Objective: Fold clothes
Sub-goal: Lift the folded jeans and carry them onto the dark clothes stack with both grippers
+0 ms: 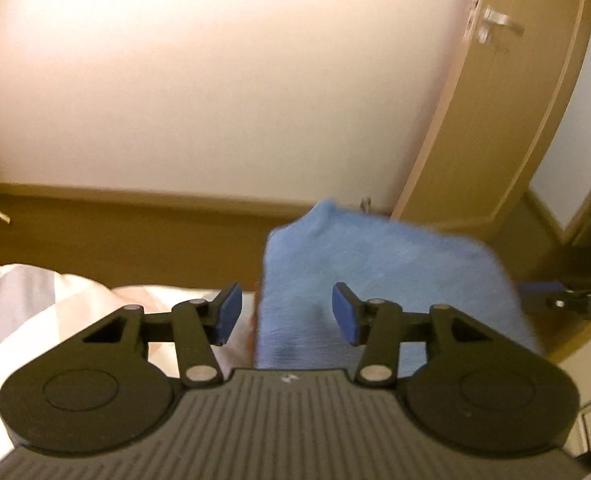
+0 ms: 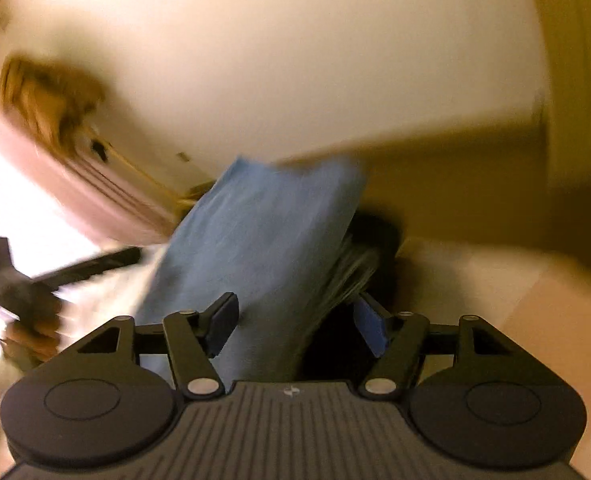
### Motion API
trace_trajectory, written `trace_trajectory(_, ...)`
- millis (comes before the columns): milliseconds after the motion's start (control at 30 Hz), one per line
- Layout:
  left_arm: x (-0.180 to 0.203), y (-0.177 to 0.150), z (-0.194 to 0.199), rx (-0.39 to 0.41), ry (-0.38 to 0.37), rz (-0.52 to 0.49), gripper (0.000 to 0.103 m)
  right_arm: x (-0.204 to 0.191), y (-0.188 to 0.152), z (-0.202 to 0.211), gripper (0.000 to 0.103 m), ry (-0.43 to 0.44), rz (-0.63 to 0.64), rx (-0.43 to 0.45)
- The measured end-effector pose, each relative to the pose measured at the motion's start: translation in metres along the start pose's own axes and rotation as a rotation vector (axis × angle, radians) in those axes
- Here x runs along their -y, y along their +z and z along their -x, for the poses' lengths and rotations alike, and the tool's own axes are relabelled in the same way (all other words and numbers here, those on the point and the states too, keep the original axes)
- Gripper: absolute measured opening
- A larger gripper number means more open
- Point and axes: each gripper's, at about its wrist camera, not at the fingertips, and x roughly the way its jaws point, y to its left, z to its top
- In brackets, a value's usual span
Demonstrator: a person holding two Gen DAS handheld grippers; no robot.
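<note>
The left gripper (image 1: 286,312) stands with its jaws apart, its blue pads (image 1: 227,314) clear of the blue cloth (image 1: 375,280) that lies between and beyond them; nothing is pinched. The cloth is a folded, thick piece resting on the pale bedsheet (image 1: 47,308), reaching toward the far right. At the right edge of the left wrist view, the right gripper (image 2: 297,326) shows as a dark finger beside the cloth. In the right wrist view its jaws are also spread, released, with the cloth between them and leaning toward the left pad (image 2: 223,322); whether it touches is too blurred to tell. A wooden door (image 1: 507,92) stands far right beside a white wall (image 1: 215,80).
</note>
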Motion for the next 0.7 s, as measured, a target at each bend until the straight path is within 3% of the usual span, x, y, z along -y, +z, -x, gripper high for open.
trace_trajectory(67,0.014,-0.01,0.011,0.021,0.014,-0.003,0.044,-0.01,-0.002,0.02,0.067,0.012,0.173,0.079)
trace_trajectory(133,0.028,-0.02,0.022,0.042,0.028,-0.007,0.044,-0.034,-0.013,0.024,0.067,0.08,0.352,0.09)
trace_trajectory(300,0.056,-0.065,-0.002,-0.031,0.09,-0.073,0.042,-0.073,-0.065,0.006,0.068,0.187,0.807,0.0)
trace_trajectory(333,0.06,-0.075,-0.008,-0.044,0.103,-0.095,0.043,-0.066,-0.074,0.003,0.071,0.179,0.854,-0.008)
trace_trajectory(467,0.072,-0.1,-0.015,-0.058,0.153,-0.129,0.047,-0.038,-0.09,-0.03,0.073,0.206,0.934,-0.12)
trace_trajectory(533,0.07,-0.103,-0.007,-0.048,0.175,-0.117,0.045,-0.038,-0.096,-0.04,0.083,0.214,0.983,-0.142)
trace_trajectory(700,0.082,-0.095,-0.005,-0.039,0.191,-0.116,0.038,-0.04,-0.088,-0.031,0.081,0.2,0.944,-0.198)
